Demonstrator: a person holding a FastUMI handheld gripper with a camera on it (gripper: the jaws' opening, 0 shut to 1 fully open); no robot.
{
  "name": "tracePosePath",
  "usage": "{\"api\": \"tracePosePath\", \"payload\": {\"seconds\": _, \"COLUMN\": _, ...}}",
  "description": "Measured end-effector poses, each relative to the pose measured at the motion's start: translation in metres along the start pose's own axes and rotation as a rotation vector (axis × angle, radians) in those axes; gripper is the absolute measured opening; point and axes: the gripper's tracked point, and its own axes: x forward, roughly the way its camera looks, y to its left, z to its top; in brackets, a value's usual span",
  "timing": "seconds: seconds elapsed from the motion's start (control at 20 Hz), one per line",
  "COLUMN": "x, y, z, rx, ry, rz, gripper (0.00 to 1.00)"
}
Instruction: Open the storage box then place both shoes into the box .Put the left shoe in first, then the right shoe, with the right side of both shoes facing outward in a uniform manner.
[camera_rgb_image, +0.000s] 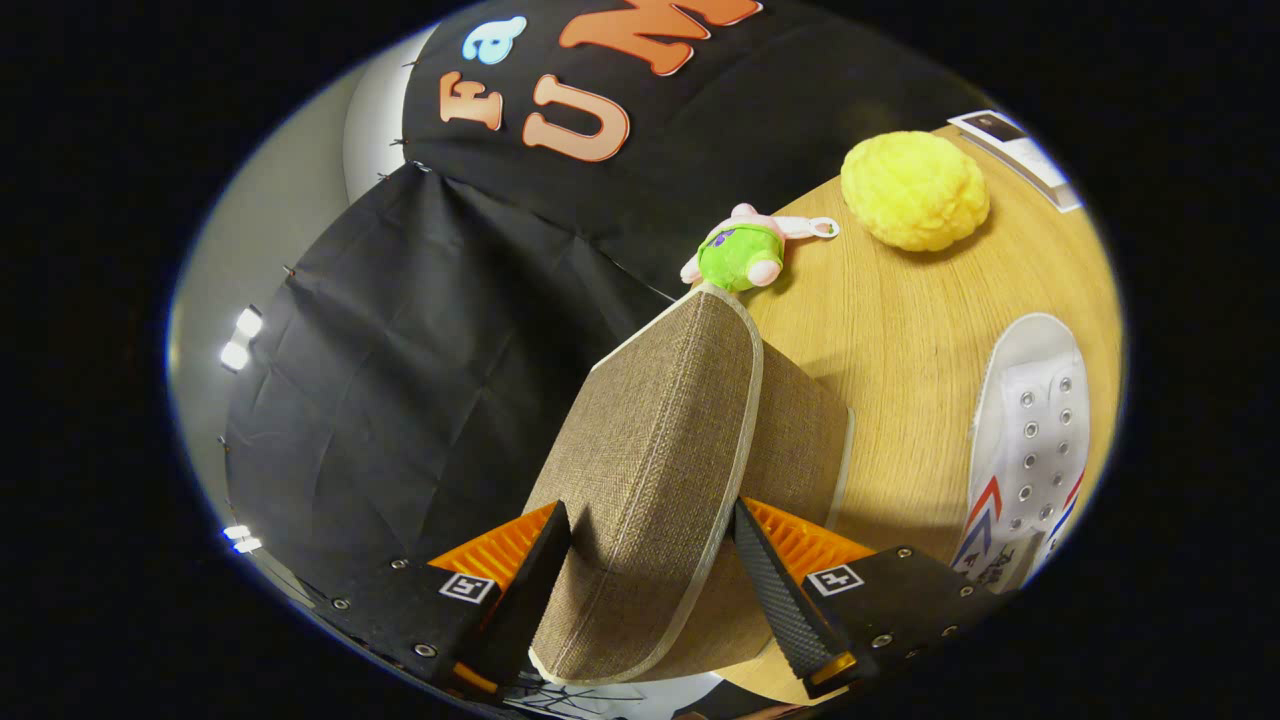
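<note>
Woven-fabric storage box lid (650, 450): I clamp it between my gripper (652, 565) fingers, opening underway; white shoe (1030, 450) unplaced on table (890, 320).

From my feed: the box lid (650, 450) is brown woven fabric with pale trim, shoe (1030, 440) white with red and blue stripes, yellow ball (915, 190), green-and-pink plush toy (745, 250), light wood table (900, 320).

Gripper (652, 560) fingers pressed on both sides of the brown fabric box lid (650, 470), white shoe (1030, 450) on wooden table (890, 330), green plush toy (745, 250), yellow ball (915, 190) beyond
</note>
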Motion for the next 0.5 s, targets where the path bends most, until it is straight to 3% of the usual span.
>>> {"api": "tracePosePath", "payload": {"seconds": 0.2, "x": -0.007, "y": 0.008, "z": 0.008, "rx": 0.106, "ry": -0.009, "rz": 0.114, "gripper": 0.97}}
{"api": "tracePosePath", "payload": {"seconds": 0.5, "x": -0.033, "y": 0.023, "z": 0.029, "rx": 0.12, "ry": -0.087, "rz": 0.222, "gripper": 0.95}}
